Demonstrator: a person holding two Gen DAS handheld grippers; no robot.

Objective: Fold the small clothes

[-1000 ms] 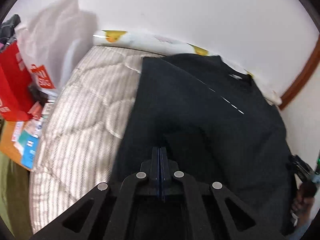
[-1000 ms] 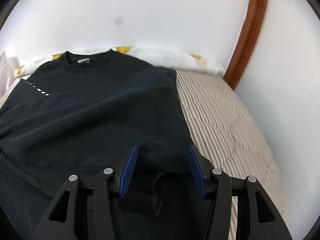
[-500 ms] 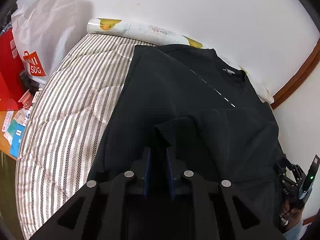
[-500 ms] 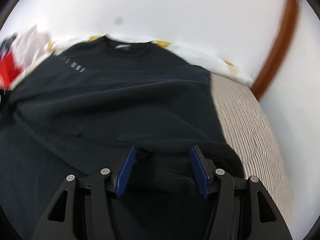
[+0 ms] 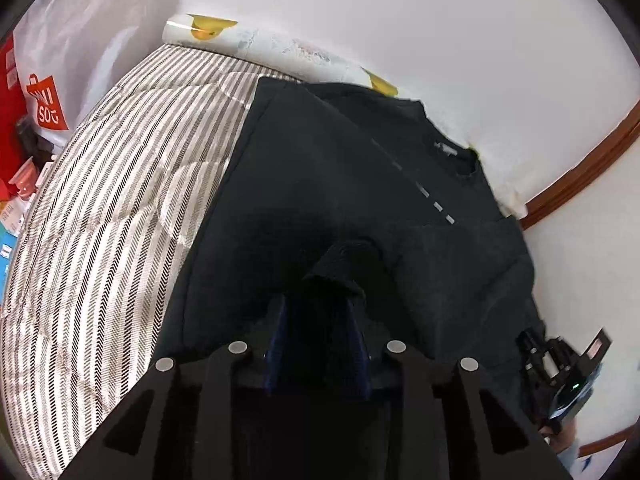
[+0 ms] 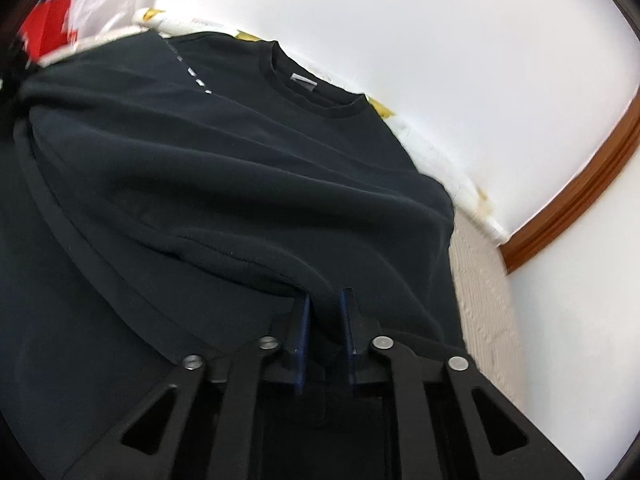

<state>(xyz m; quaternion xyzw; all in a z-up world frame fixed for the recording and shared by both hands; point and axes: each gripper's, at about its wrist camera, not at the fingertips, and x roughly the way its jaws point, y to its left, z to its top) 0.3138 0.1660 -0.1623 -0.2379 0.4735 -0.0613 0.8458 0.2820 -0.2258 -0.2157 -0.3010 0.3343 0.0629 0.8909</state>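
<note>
— While I stood by the bed, the black sweatshirt [image 6: 224, 184] lay spread over the striped quilt [image 5: 120, 216], its collar toward the wall.

— What were the grippers doing?

— The left gripper [image 5: 318, 344] was opening; the ribbed cuff [image 5: 340, 264] sat between its fingers, apparently let go. The right gripper [image 6: 325, 336] had pinched nearly shut on a fold of dark cloth at the sweatshirt's right edge.

— How should that fold have gone?

— I judged the right one ought to carry its edge straight across toward the middle, low and level, so the layer beneath stayed flat, and the left should draw back clear of the cuff without dragging it.
</note>
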